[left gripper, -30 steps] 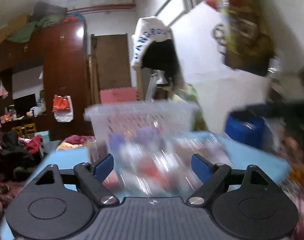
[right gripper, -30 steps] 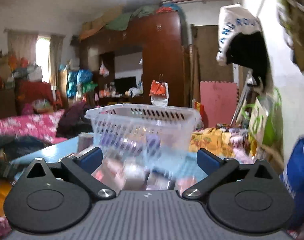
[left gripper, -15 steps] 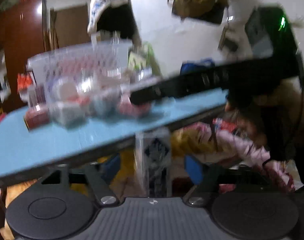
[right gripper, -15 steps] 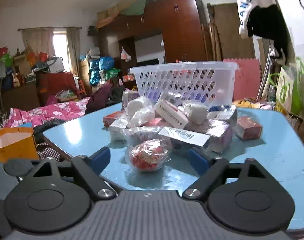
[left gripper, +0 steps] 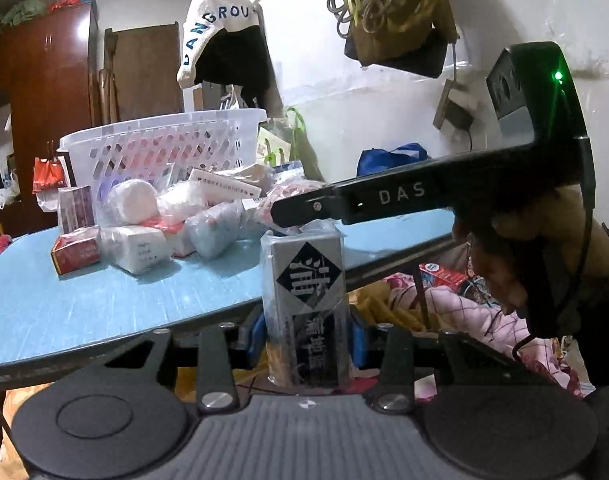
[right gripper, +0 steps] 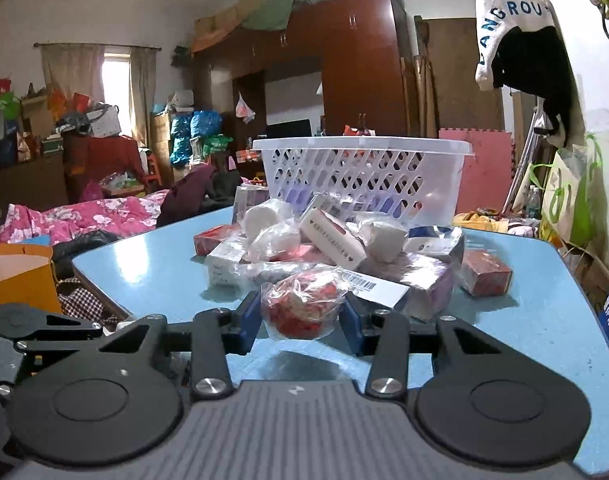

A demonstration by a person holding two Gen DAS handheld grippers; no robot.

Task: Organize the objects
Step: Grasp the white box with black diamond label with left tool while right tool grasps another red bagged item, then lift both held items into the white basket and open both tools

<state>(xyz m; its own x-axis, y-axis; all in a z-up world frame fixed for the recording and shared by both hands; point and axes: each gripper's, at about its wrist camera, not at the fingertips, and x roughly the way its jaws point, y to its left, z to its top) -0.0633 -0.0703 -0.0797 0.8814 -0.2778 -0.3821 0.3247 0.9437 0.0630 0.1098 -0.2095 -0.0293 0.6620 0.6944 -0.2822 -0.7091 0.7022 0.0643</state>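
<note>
A pile of wrapped packets and small boxes [right gripper: 328,248] lies on the blue table [right gripper: 144,264] in front of a white slotted basket [right gripper: 360,176]. My left gripper [left gripper: 304,340] is shut on a grey and black wrapped packet [left gripper: 304,296], held upright at the table's near edge. My right gripper [right gripper: 300,320] has its blue pads against both sides of a clear bag of red sweets [right gripper: 304,304] resting on the table. The right gripper's body [left gripper: 424,196] crosses the left wrist view above the packet. The pile [left gripper: 164,216] and basket [left gripper: 164,148] also show there.
A red box [right gripper: 484,272] lies at the pile's right, another red box [left gripper: 76,248] at its left. An orange bag [right gripper: 16,276] stands beside the table. A wardrobe [right gripper: 344,68], a pink bed [right gripper: 84,216] and hanging clothes [right gripper: 520,32] surround the table.
The left gripper dropped below the table edge and now holds the grey packet steady. The right gripper closed from wide open onto the bag of red sweets.
</note>
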